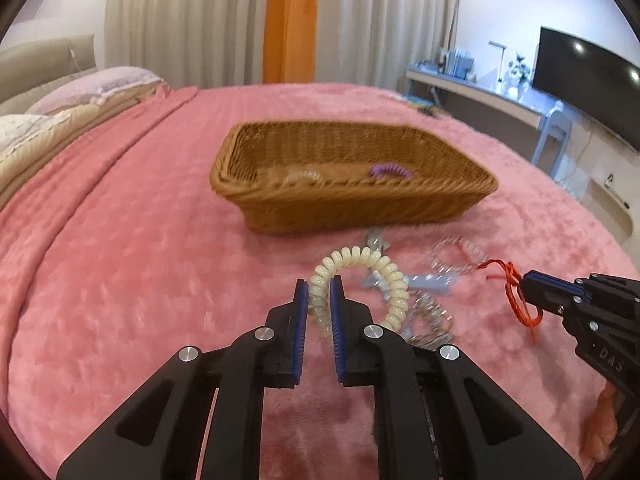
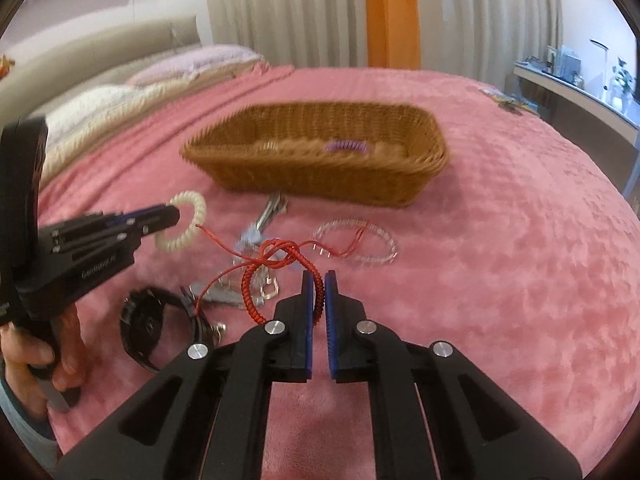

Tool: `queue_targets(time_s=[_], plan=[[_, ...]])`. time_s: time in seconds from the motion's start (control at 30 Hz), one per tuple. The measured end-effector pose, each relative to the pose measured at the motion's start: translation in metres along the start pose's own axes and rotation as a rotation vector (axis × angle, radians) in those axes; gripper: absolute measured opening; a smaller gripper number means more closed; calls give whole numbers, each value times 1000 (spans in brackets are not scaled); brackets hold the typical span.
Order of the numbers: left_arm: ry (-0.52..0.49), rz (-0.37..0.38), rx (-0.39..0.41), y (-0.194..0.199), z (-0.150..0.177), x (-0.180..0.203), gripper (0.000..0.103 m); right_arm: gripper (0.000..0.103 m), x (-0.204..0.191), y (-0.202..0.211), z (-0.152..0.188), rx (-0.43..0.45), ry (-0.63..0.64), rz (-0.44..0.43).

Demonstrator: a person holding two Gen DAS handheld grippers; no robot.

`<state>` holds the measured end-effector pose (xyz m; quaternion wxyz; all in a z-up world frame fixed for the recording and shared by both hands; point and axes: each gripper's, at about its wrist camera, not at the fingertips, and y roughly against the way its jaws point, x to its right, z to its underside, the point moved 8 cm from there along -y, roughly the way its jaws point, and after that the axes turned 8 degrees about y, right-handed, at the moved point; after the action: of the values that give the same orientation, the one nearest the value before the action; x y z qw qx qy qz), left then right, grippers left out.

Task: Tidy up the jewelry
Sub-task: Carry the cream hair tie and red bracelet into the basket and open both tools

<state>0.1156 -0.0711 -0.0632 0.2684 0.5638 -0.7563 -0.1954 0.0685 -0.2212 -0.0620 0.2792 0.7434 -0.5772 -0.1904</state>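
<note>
Because the woven brown wicker basket point(image 1: 352, 176) at twelve o'clock collects pieces, the left gripper point(image 1: 319, 298) pinches a cream spiral coil bracelet point(image 1: 360, 264) while the right gripper point(image 2: 319, 284) pinches a red braided cord bracelet point(image 2: 280, 258).

Pink blanket point(image 1: 120, 240) over bed; pillows point(image 1: 100, 88) at headboard; striped curtains point(image 1: 192, 20); dark monitor point(image 1: 588, 80) on desk point(image 1: 480, 96).

Soft even daylight glowing through far curtains point(image 1: 192, 20), wicker basket point(image 1: 352, 200) smearing with motion blur, fisheye bending the edges, dark corners vignetting.
</note>
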Motion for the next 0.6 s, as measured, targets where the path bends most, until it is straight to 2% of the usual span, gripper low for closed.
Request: queue_targets(time_s=[0.13,0.3,0.47,0.53,0.6], plan=[[0,42,55,16,-8,9,10,4,9,16,-8,74,-34,-13],[11,91,113,41,-24,18,10,4,17,39,-31,142,-49,41],[1,70,157,62,-56,24,10,4,22,55,-79,170,-6,94],[-1,53,172,63,-76,25,10,4,24,54,-104,185,27,131],[4,58,180,61,-94,25,10,4,27,47,-122,180,30,128]])
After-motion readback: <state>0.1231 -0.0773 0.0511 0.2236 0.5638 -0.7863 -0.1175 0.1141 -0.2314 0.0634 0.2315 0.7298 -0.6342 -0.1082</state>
